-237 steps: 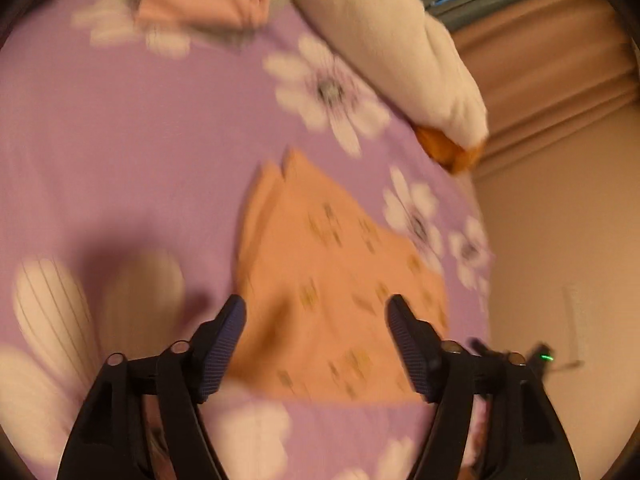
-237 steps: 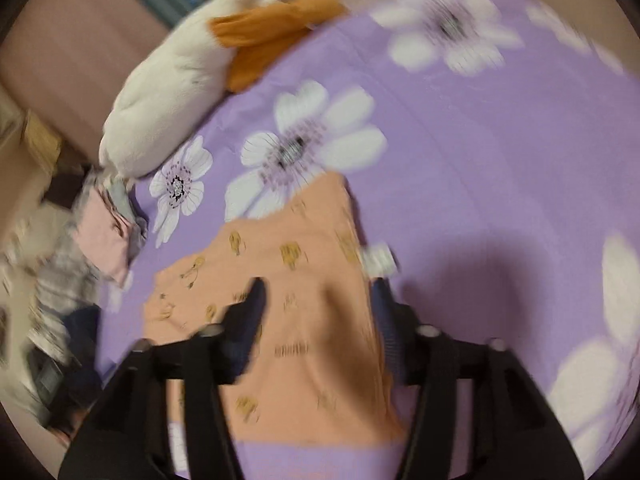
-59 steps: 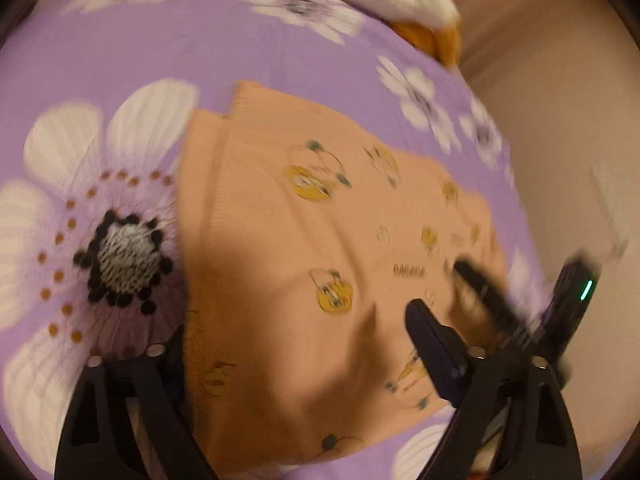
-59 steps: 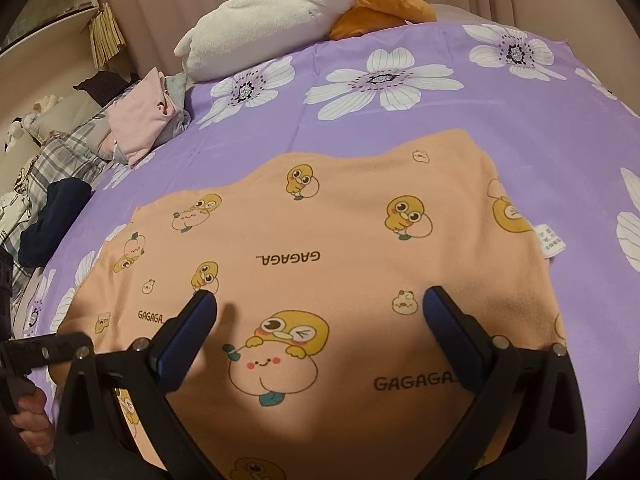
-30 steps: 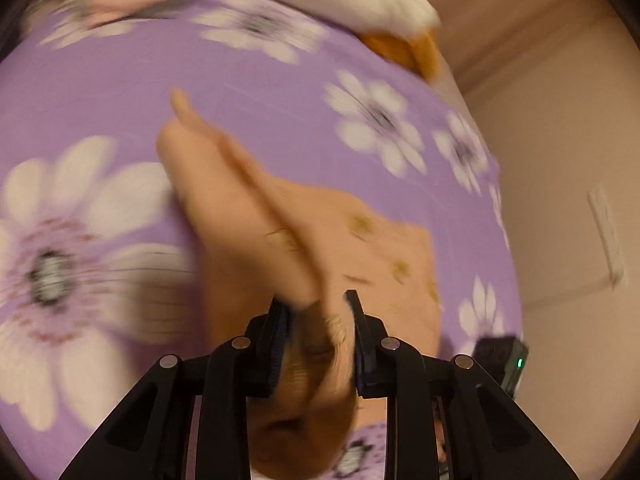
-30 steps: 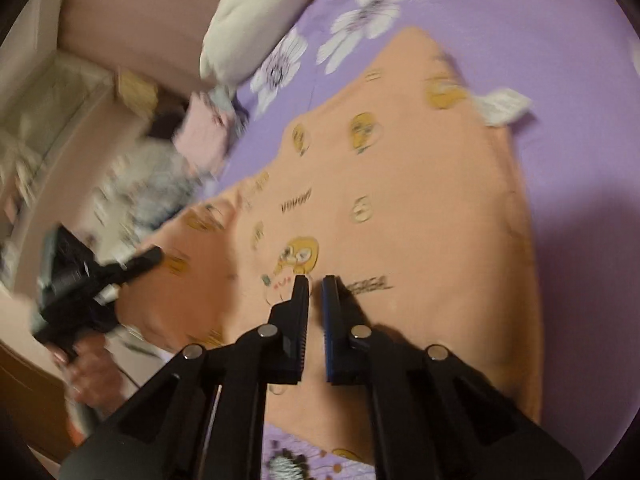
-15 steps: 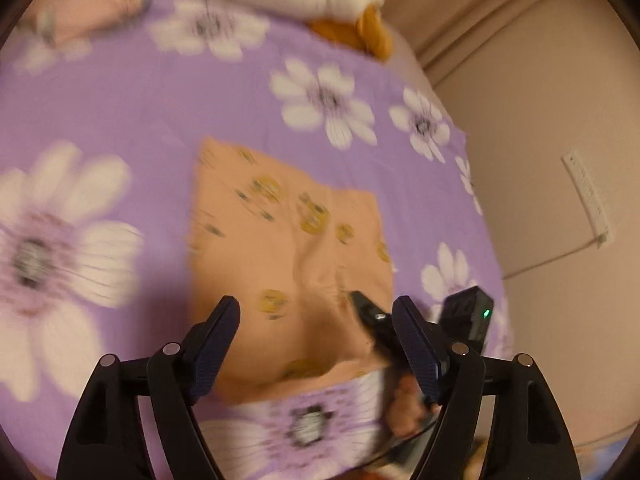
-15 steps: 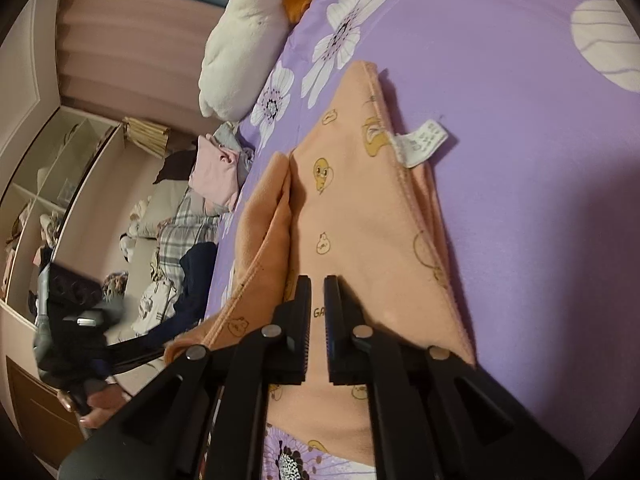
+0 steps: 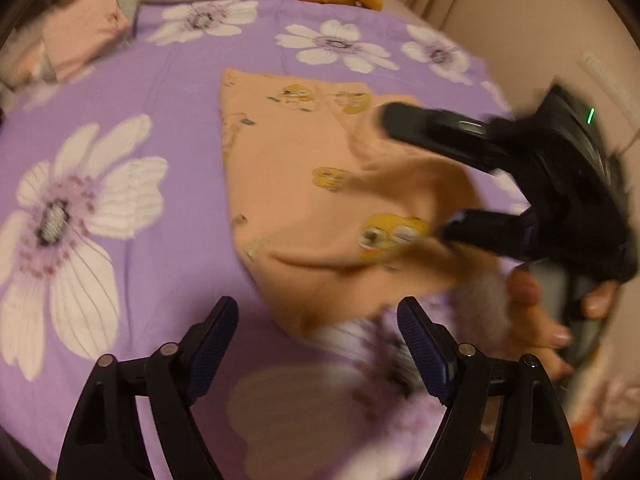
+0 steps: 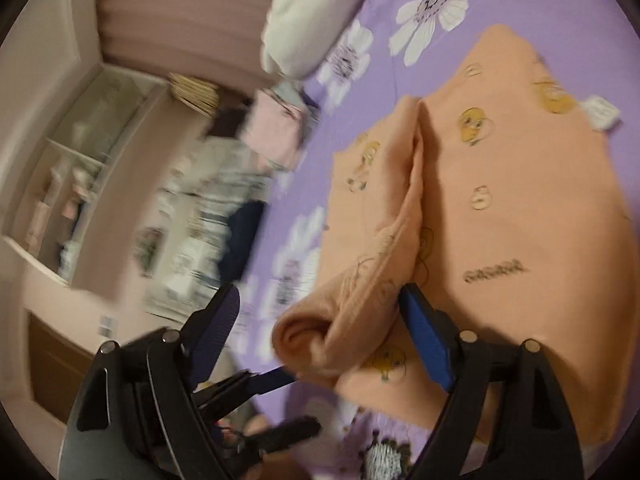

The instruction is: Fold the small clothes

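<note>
A: Left wrist view: what lies under the left gripper (image 9: 316, 330)?

B: A purple sheet (image 9: 168, 80) with white flowers. The peach garment (image 9: 304, 200) lies on it, folded into a narrow strip with yellow cartoon prints on top. The left gripper's jaws stand wide and have just been opening; only sheet and the garment's near corner show between them, and neither pad touches cloth.

A: And the right gripper (image 9: 412, 168)?

B: Blurred in this view. It is over the garment's right edge, held by a hand (image 9: 536, 312). Its jaws are wide too, having just opened.

A: Right wrist view: is anything between those jaws?

B: A loose rolled fold of the garment (image 10: 480, 200) sits between the right gripper's (image 10: 316, 316) pads. The blue right pad is against the cloth, the left pad is clear of it. The left gripper (image 10: 280, 404) shows below, blurred.

A: Surroundings?

B: A white pillow (image 10: 308, 12) at the sheet's far end, a pink folded item (image 10: 276, 128) beside it, and a shelf (image 10: 84, 168) further left.
</note>
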Tool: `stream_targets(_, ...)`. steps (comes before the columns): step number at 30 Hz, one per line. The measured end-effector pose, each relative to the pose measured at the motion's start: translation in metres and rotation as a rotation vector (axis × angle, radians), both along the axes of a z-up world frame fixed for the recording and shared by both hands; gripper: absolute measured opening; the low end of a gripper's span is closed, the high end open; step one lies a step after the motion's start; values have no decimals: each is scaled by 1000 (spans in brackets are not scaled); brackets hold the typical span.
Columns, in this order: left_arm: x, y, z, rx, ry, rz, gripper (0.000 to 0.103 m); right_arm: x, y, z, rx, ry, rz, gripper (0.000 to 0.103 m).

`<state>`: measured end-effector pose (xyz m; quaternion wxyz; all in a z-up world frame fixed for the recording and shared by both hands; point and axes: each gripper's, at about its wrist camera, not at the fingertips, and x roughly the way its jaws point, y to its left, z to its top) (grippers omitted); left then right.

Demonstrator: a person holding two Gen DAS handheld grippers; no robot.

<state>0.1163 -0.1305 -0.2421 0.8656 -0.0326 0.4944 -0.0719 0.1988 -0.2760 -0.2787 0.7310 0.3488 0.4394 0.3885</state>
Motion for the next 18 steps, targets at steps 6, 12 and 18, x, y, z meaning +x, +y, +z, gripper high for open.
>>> stream_targets(6, 6, 0, -14, 75, -41, 56, 56, 23, 5, -13, -108, -7, -96, 18)
stream_targets(12, 10, 1, -14, 49, -70, 108, 53, -9, -59, 4, 32, -120, -216, 17)
stream_targets(18, 5, -6, -15, 82, -86, 109, 53, -12, -91, -39, -4, 45, -301, 17)
